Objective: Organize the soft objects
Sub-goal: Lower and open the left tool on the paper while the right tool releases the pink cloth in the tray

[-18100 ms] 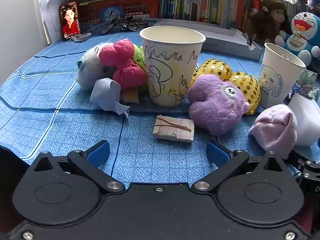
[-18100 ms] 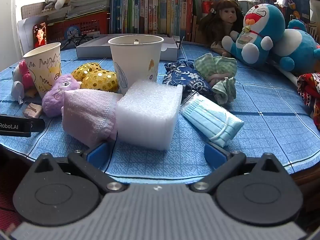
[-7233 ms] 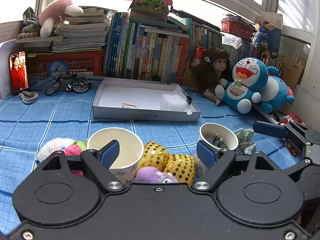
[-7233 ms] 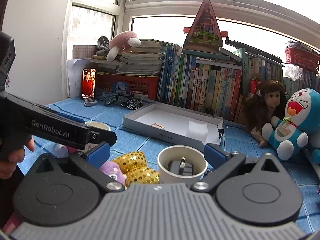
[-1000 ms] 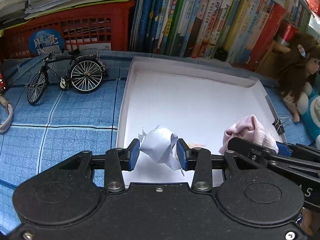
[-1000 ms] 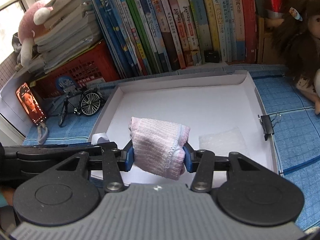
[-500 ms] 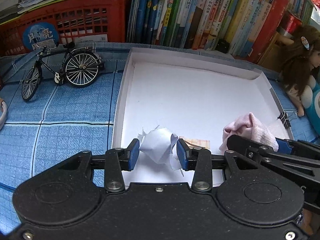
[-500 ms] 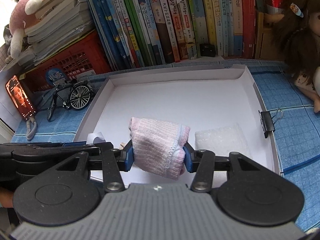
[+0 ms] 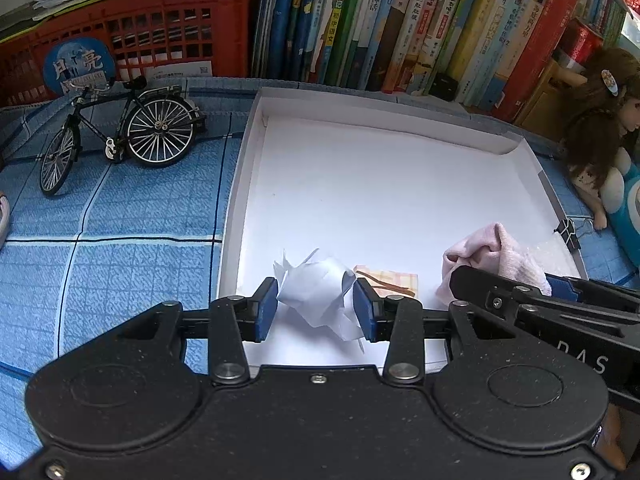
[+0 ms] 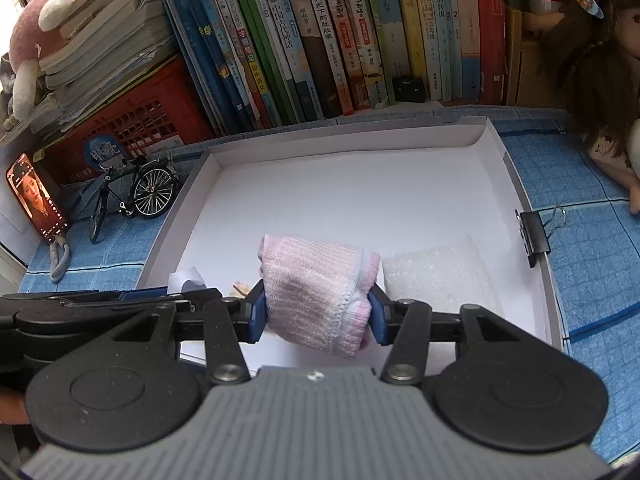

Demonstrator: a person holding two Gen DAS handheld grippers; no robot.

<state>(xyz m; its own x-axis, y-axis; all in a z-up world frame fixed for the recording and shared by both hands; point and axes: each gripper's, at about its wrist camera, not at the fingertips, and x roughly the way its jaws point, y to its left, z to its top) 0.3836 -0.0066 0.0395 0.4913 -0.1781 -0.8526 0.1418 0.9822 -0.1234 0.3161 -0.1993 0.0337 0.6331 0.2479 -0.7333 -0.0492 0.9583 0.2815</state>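
A shallow white box tray (image 9: 240, 208) lies on the blue cloth in front of the books. My left gripper (image 9: 316, 308) hovers over the tray's near left part, shut on a crumpled white paper (image 9: 316, 292). My right gripper (image 10: 318, 316) holds a pink knitted sock (image 10: 316, 284) over the tray's near middle. Its jaws are opening, though the pads still touch the sock's sides. In the left wrist view the sock (image 9: 492, 252) shows at the right. A white foam pad (image 10: 432, 272) and a folded banded note (image 9: 390, 280) lie inside the tray.
A model bicycle (image 9: 120, 132) stands left of the tray before a red basket (image 9: 132, 28). Upright books (image 10: 340, 32) line the back. A binder clip (image 10: 534, 232) grips the tray's right wall. A doll (image 9: 600, 128) sits at the right, a phone (image 10: 34, 196) at the far left.
Both grippers stay over the tray's near part with their loads. The right jaws have spread slightly around the sock. The foam pad shows more fully beside the sock.
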